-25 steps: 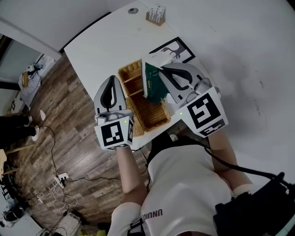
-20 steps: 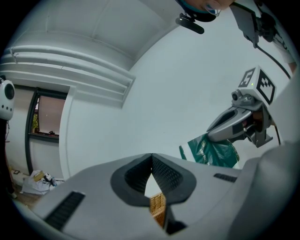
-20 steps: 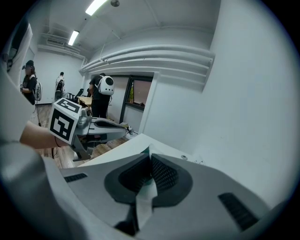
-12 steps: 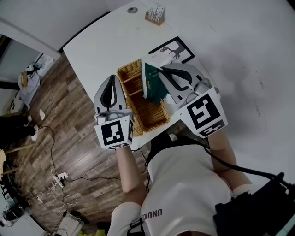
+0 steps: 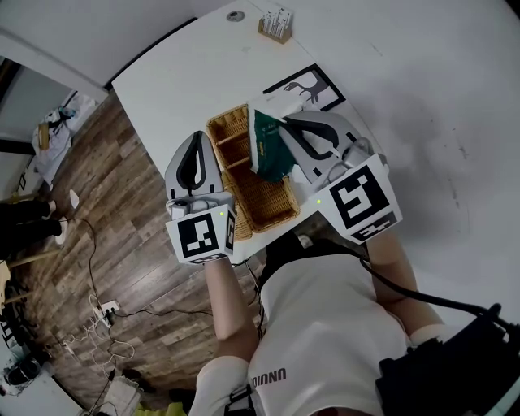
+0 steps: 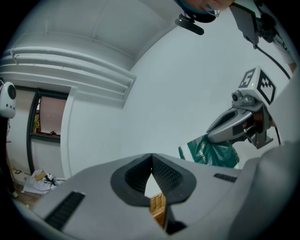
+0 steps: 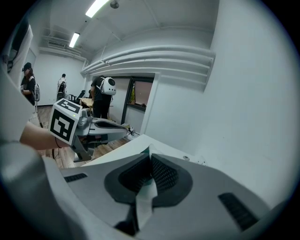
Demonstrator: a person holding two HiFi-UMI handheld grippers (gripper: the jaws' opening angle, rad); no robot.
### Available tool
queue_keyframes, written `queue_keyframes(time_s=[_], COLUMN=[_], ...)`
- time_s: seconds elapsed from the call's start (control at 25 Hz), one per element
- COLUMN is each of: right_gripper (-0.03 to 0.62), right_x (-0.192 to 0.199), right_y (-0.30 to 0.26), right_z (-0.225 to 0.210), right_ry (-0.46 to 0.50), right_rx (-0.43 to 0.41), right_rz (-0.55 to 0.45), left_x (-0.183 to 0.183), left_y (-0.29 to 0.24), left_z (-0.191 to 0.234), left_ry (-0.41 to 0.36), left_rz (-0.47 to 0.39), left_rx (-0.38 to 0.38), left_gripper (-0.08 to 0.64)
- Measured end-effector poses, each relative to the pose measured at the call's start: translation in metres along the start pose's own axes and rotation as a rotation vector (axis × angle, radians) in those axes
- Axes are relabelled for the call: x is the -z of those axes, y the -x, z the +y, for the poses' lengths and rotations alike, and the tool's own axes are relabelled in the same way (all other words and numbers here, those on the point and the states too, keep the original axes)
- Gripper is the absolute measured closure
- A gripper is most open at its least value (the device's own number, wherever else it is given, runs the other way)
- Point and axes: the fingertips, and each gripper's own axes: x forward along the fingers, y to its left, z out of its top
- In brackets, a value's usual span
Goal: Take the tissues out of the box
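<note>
A green and white tissue pack hangs over the wicker basket on the white table. My right gripper is shut on the pack's upper edge; in the right gripper view a white and green strip of the pack sits pinched in the right gripper. My left gripper hovers left of the basket, shut and empty. In the left gripper view the left gripper has its pads together, with the basket below and the pack at the right.
A black-framed animal picture lies behind the basket. A small wooden card holder and a round grommet sit at the table's far end. The table edge drops to wooden floor with cables at left. People stand far off.
</note>
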Motion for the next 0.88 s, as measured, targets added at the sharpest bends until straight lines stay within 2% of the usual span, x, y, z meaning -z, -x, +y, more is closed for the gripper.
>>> queue_keyframes(time_s=[0.72,0.88], right_gripper=[0.561,0.561], right_x=[0.0006,0.0], right_y=[0.0004,-0.0008], right_z=[-0.0014,-0.0017], right_ry=[0.03,0.01], right_rx=[-0.006,0.001], right_rz=[0.011,0.0], left_x=[-0.0023,-0.0014], left_y=[-0.0012,-0.0016], left_z=[-0.0006,0.0009], left_ry=[0.001,0.002], left_rz=[-0.004,-0.006], left_rx=[-0.002,-0.005], left_gripper=[0.548,0.548])
